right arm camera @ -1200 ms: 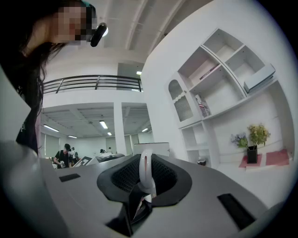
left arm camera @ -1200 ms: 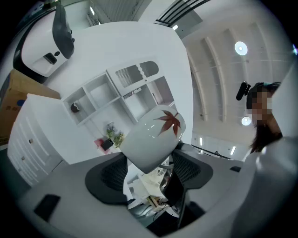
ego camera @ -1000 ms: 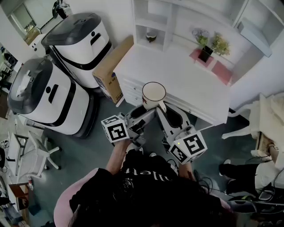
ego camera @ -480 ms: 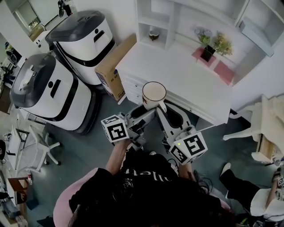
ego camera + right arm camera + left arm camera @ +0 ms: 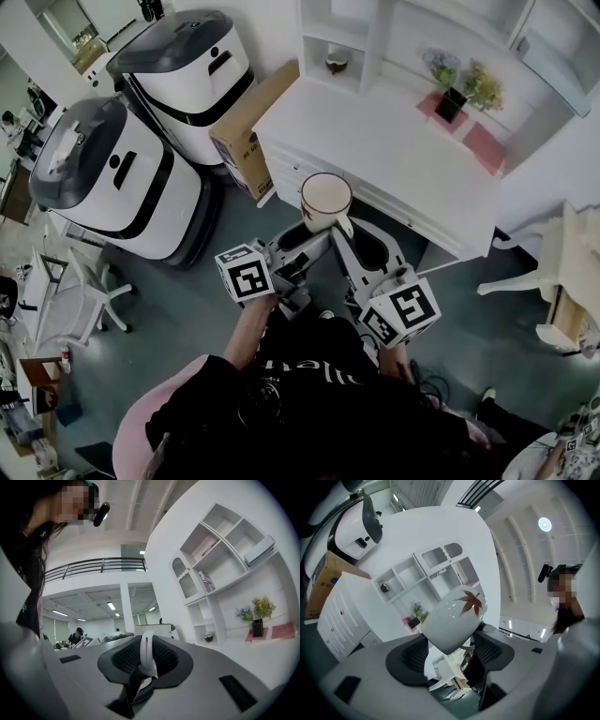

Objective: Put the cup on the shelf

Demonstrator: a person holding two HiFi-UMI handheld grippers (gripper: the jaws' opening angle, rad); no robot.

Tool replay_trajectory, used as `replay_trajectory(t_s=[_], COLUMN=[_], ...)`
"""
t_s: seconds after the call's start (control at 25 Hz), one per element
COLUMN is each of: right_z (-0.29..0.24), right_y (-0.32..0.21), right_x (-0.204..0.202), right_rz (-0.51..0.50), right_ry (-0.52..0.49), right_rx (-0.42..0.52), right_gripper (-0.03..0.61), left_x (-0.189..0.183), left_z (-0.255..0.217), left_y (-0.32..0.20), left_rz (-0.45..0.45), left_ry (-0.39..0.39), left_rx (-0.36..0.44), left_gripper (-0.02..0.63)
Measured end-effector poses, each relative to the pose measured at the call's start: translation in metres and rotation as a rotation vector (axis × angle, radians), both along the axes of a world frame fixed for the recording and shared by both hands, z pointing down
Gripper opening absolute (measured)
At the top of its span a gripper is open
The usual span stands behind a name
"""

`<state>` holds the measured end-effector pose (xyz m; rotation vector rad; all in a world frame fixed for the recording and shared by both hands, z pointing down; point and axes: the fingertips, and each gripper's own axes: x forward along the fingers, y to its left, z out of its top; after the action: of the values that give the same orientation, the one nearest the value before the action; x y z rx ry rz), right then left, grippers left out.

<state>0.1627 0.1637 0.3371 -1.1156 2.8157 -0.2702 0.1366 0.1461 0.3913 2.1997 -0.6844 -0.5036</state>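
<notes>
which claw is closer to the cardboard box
Left. The left claw holds the cup on the side toward the box. The right claw holds the handle on the far side.

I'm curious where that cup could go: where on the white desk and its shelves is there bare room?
The white desk top is bare across its middle, between the white shelf unit and the pink mats. Crowded: the back right corner with potted plants, and the low cubby holding a small dark object.
</notes>
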Motion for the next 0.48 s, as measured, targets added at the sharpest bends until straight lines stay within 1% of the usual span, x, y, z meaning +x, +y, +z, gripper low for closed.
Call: replay_trajectory(t_s=[0.28,0.48], right_z=[0.003,0.008], right_y=[-0.006,-0.024], right_x=[-0.008,-0.024], right_rz=[-0.023,-0.033], right_ry=[-0.007,-0.002], right_rx=[-0.010,-0.017], right_gripper=[0.091,0.091], left_x=[-0.008,-0.025], left_z=[0.003,0.008], left_y=[-0.005,-0.022], left_rz=[-0.024,-0.031], left_ry=[-0.006,-0.009], left_rx=[-0.014,-0.024], left_gripper=[0.305,0.307])
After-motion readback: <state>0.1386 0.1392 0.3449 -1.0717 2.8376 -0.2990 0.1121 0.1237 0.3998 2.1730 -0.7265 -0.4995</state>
